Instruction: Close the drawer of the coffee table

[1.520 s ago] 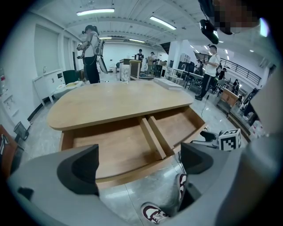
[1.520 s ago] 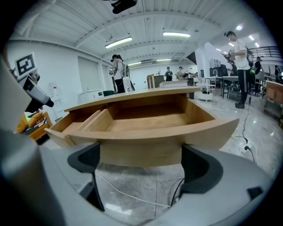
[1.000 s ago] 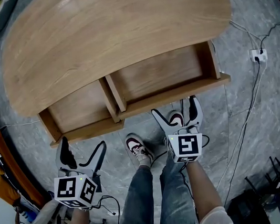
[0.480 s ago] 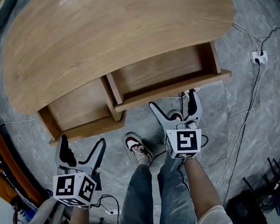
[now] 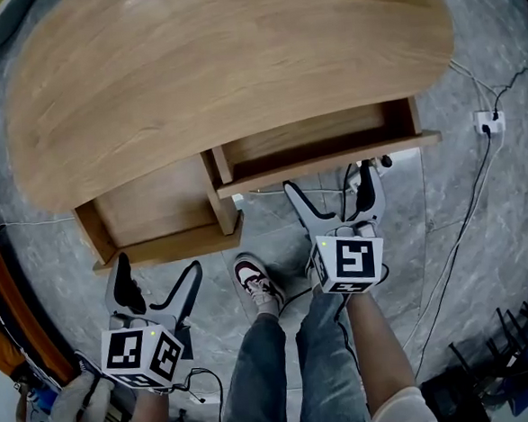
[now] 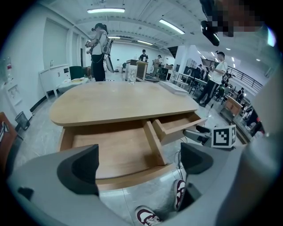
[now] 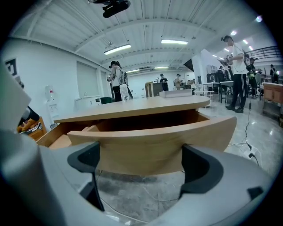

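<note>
A wooden coffee table has two drawers pulled out toward me. The right drawer is partly pushed in; its curved front fills the right gripper view, and my right gripper stands open with its fingertips at that front. The left drawer sticks out farther and is empty. My left gripper hangs open below it, apart from it, with nothing between its fingers.
My legs and a red-and-white shoe are on the grey stone floor between the grippers. A wall socket with cable lies at the right. Orange gear sits at the left edge. People stand at far tables.
The right gripper has moved forward with the right drawer's front, and that drawer has slid further under the tabletop. The left drawer and left gripper have stayed in place.
</note>
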A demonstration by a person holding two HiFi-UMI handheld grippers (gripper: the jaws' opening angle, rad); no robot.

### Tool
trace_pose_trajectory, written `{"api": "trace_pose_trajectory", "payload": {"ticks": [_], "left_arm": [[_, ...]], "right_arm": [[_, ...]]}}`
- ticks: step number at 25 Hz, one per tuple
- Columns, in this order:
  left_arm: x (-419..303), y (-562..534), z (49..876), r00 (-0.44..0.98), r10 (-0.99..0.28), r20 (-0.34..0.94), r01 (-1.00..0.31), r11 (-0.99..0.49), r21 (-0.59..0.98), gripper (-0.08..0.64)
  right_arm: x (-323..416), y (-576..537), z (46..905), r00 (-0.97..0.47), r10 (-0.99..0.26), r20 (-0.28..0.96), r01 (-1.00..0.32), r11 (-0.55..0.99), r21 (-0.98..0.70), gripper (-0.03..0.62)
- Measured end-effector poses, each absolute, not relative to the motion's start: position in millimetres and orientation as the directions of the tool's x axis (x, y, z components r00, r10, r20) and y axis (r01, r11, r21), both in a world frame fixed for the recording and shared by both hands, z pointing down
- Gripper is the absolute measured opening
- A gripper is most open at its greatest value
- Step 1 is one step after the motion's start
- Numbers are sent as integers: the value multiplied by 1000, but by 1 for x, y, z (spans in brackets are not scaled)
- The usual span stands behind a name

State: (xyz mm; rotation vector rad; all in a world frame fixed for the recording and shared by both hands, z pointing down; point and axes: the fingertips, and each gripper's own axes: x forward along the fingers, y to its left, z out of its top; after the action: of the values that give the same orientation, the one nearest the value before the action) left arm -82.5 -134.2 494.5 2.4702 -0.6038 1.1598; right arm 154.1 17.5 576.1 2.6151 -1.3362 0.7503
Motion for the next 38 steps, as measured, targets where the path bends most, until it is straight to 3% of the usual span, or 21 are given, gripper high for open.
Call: {"api": "trace_pose_trajectory", "payload": {"ticks": [38], "left_arm": [[-90,-165,500,519,-327,790,-639,-762,104,575]], "right_arm": [[205,-37,575,493,-744,451,-796,-595,-111,588]]}}
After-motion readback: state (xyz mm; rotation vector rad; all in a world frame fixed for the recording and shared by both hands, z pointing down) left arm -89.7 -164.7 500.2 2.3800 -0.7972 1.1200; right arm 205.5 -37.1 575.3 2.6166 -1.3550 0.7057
